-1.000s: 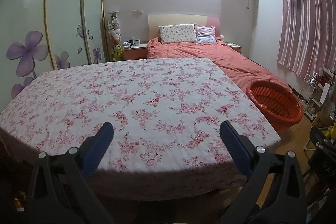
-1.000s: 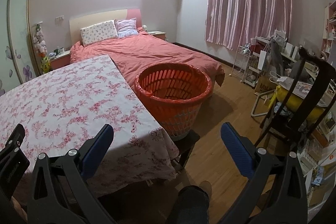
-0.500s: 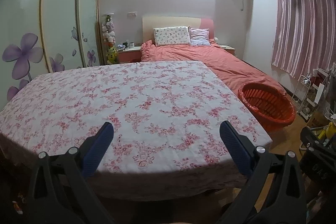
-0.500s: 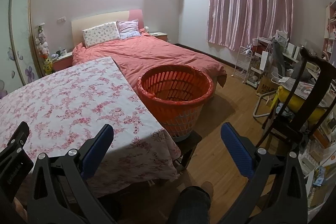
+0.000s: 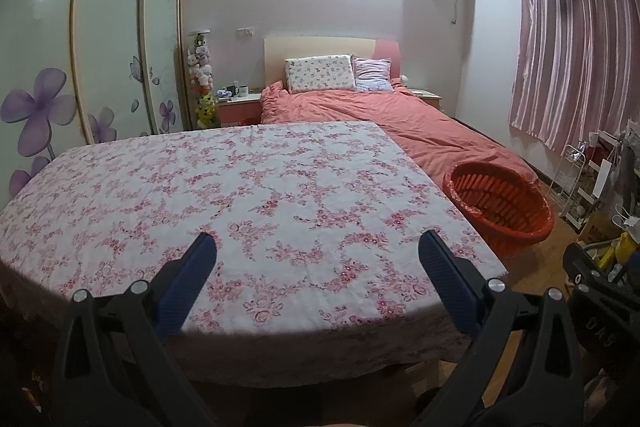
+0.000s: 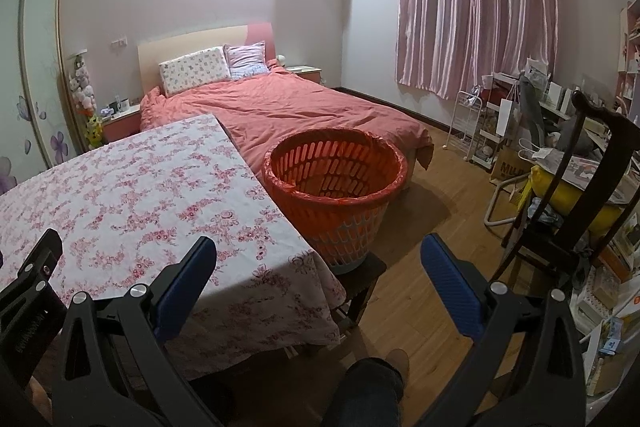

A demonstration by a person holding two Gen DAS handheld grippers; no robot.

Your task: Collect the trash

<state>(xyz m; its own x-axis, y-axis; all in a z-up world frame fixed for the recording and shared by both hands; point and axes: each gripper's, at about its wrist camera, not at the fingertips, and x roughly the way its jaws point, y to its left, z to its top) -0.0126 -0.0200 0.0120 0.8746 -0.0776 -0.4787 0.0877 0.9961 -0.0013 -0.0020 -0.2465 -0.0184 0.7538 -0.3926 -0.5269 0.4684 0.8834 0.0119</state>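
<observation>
An orange basket [image 6: 335, 183] lined with an orange bag stands on a low dark stool at the table's right side; it also shows at the right of the left wrist view [image 5: 502, 205]. A table under a pink floral cloth [image 5: 240, 203] fills the left wrist view, and I see no trash on it. My left gripper [image 5: 318, 269] hovers open above the table's near edge, holding nothing. My right gripper [image 6: 318, 273] is open and empty over the table's right corner [image 6: 304, 267], short of the basket.
A bed with a coral cover [image 6: 288, 107] lies behind the table and basket. Cluttered chairs and shelves [image 6: 560, 163] crowd the right side below a pink curtain [image 6: 476, 7]. A wardrobe with flower prints [image 5: 80, 59] lines the left wall. A person's leg [image 6: 370, 391] shows at the bottom.
Both grippers have pulled back and tilted slightly, so the table and basket sit a little farther off. Both grippers stay open and empty.
</observation>
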